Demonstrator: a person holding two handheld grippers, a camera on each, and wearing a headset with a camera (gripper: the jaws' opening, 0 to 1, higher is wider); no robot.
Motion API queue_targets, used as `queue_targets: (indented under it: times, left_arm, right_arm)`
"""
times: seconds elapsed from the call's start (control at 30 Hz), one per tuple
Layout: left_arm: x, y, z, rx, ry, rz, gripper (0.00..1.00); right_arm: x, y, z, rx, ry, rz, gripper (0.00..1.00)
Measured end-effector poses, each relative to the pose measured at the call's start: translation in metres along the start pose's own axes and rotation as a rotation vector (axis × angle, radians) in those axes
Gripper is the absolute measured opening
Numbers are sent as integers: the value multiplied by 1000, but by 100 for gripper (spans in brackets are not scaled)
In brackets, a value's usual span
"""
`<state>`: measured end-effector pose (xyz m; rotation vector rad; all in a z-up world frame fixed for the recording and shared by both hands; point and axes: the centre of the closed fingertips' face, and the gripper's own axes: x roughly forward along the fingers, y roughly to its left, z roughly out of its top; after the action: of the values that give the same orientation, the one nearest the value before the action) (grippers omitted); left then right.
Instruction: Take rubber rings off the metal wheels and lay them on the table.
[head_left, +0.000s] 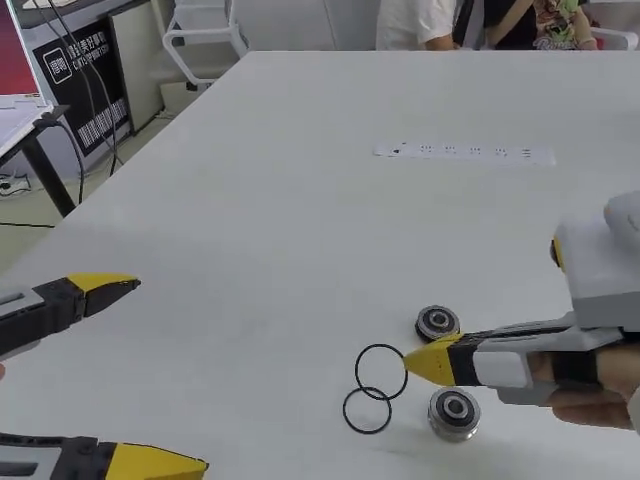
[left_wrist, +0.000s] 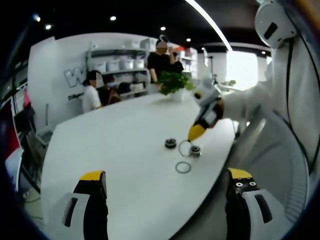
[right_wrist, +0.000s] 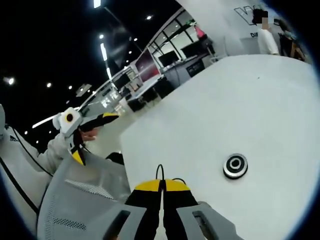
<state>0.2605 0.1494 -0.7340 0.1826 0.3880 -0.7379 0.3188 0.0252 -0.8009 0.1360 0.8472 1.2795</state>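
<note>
left gripper (head_left: 150, 372) is closest, jaws spread wide and holding nothing. right gripper (head_left: 420, 363) looks pinched shut on the edge of a rubber ring (head_left: 358, 371), with the second ring (head_left: 344, 411) lying flat against it, both just beside the two metal wheels (head_left: 437, 323). rings are probably light, floppy and a bit grippy, so nip the thin band itself. white table (head_left: 300, 200) is smooth, with a power strip (head_left: 465, 152) further back and people at the far end

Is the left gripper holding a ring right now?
No: the left gripper is open, its jaws wide apart with nothing gripped between them.
</note>
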Motion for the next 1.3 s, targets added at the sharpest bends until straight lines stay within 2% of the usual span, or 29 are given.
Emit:
queue_targets:
  times: [0.13, 0.37, 0.5, 1.0, 1.3]
  left_arm:
    - [0, 0, -1, -5, 3, -3, 100]
    - [-2, 3, -3, -8, 8, 4, 100]
    - [-2, 2, -5, -7, 16, 1, 100]
    - [-1, 2, -4, -8, 21, -1, 99]
    - [-2, 1, -4, -5, 21, -1, 99]
  right_arm:
    - [8, -8, -4, 10, 23, -4, 0]
    - [19, -27, -17, 32, 81, -43, 0]
    - [21, -32, -24, 7, 114, -64, 0]
    - [17, -40, -26, -46, 128, -120, 0]
    - [10, -44, -23, -62, 109, -141, 0]
